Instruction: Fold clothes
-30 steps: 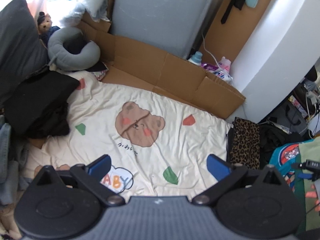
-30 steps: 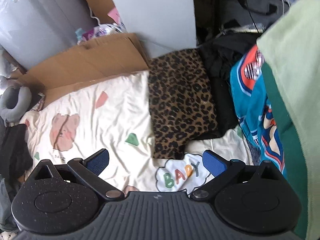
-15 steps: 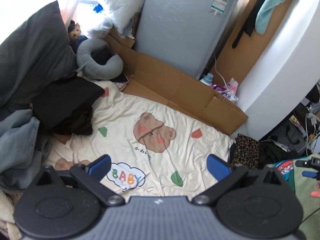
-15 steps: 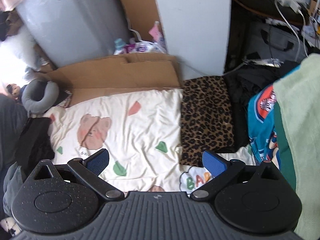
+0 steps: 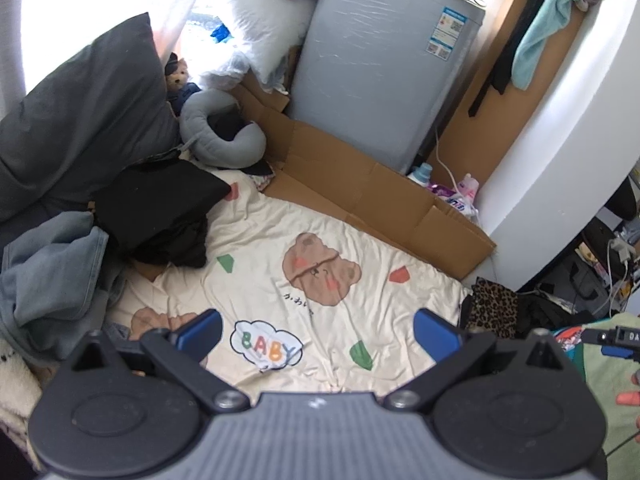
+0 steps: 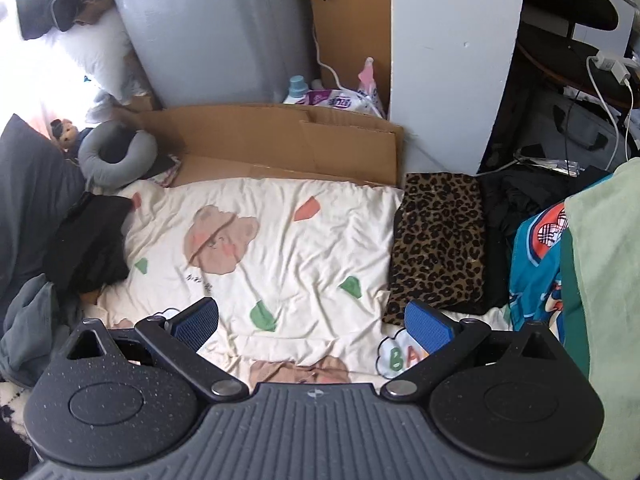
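A leopard-print garment point(image 6: 440, 240) lies folded at the right edge of the cream bear-print blanket point(image 6: 288, 248); the left wrist view shows only a corner of this leopard-print garment point(image 5: 494, 306). A black garment point(image 5: 160, 212) sits in a heap at the blanket's point(image 5: 320, 280) left side, also seen as the black garment point(image 6: 88, 244) in the right wrist view. Bluish-grey clothing point(image 5: 52, 276) is piled further left. My left gripper point(image 5: 318, 332) hangs open above the blanket, holding nothing. My right gripper point(image 6: 312, 322) is open too, high above the blanket, its right pad near the leopard garment.
Flattened cardboard point(image 5: 360, 184) lines the blanket's far edge below a grey appliance point(image 5: 376, 64). A grey neck pillow point(image 5: 224, 136) and dark pillow point(image 5: 80, 120) lie at the left. A white wall point(image 6: 452, 60), black clothes point(image 6: 516, 200), and a blue and green printed cloth point(image 6: 560, 248) crowd the right.
Both grippers have risen and pulled back from the blanket, so more of the room shows. The right one has swung left, away from the leopard garment. Both stay open.
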Demonstrator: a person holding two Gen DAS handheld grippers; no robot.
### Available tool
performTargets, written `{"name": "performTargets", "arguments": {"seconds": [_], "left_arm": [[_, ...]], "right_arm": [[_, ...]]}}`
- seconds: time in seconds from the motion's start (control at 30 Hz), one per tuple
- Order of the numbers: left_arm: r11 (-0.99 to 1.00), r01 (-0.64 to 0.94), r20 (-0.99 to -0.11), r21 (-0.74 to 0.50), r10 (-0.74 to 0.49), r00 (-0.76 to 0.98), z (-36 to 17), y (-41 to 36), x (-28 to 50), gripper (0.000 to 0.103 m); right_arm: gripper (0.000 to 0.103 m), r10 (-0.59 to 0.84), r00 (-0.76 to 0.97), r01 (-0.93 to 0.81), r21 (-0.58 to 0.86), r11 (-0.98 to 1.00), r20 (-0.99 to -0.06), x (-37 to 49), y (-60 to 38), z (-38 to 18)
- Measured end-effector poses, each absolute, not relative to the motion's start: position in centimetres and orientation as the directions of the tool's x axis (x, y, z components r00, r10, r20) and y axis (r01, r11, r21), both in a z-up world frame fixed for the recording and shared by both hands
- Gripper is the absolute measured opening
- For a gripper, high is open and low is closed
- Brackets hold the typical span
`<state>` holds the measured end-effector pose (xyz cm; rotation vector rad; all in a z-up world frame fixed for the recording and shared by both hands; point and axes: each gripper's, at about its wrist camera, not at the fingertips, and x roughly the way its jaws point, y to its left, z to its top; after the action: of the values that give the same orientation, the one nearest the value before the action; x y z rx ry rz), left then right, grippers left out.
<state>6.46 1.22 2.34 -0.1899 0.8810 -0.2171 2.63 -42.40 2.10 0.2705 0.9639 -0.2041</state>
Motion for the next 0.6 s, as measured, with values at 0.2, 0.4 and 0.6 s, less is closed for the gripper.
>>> {"name": "performTargets", "arguments": {"seconds": [0.2,0.4,0.6], "left_arm": [[0.955,0.038,-0.748,-0.295,-0.256,0.613,1.0,1.0,5.1,0.103],[0.967,0.046,-0.759,-0.249,-0.225,0.612,0.1,-1.0,3.7,0.103],[0.978,0.065,-0.756,-0.199,-0.195,0.624,-0.3,-2.9,2.2,0.103]], "right_arm": [[0.102,-0.031,0.579,0.251,0.143,0.957,-0.815,1.0,-40.6,2.3],[0.102,-0.026,0.578,0.217,0.122,0.969,-0.816,-0.1,-38.7,1.7],[0.102,-0.045,0.568,0.212,0.093,0.973,-0.822,-1.4,-36.4,0.3]]}}
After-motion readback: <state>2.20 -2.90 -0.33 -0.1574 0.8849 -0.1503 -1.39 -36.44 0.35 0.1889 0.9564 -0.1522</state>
